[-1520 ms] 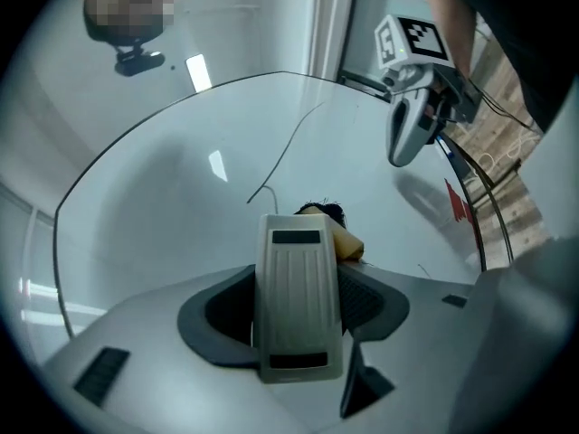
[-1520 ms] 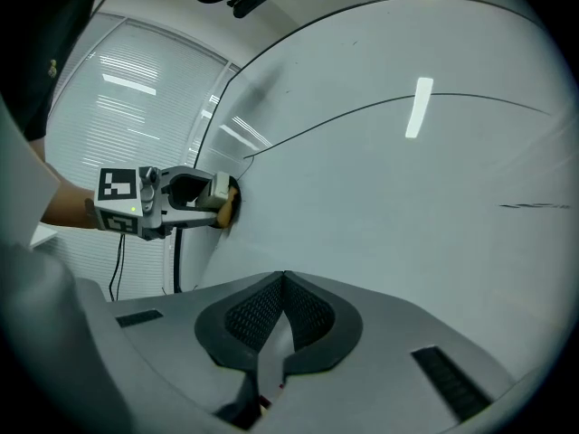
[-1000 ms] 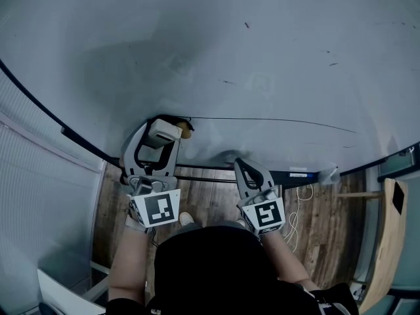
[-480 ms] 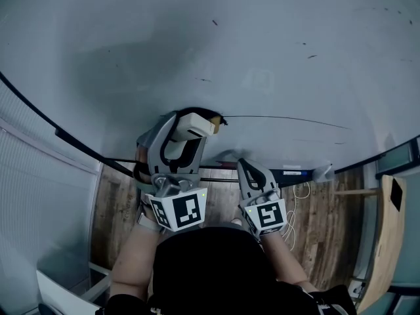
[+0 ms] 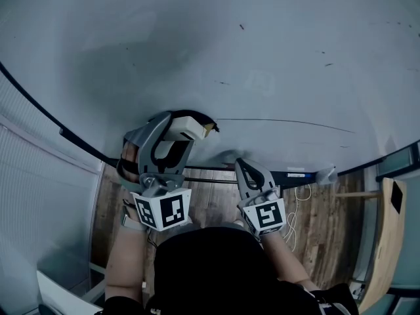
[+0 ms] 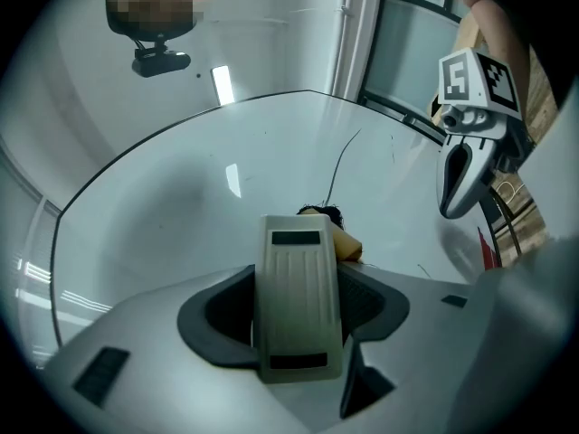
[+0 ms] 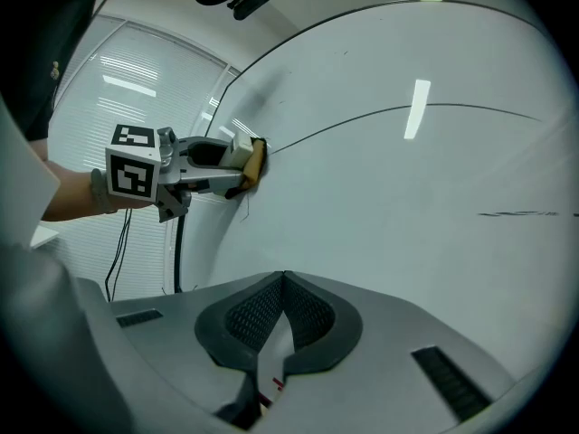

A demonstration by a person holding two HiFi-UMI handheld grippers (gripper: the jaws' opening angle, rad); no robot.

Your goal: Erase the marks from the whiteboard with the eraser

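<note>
The whiteboard fills the head view. A long thin black line crosses its lower part, with a few small dark flecks higher up. My left gripper is shut on the beige eraser, whose pad is pressed to the board at the line's left end. In the left gripper view the eraser sits between the jaws and the line runs away from it. My right gripper is shut on nothing and hangs near the board's lower edge. The right gripper view shows the eraser against the board.
A dark ledge runs along the board's lower edge with small items on it. Below are a wooden floor, white cables and a wooden panel at the right. Window blinds stand at the left.
The left gripper has swept the eraser rightward along the line, then back slightly left. The line's left end is now shorter. The right gripper has stayed put.
</note>
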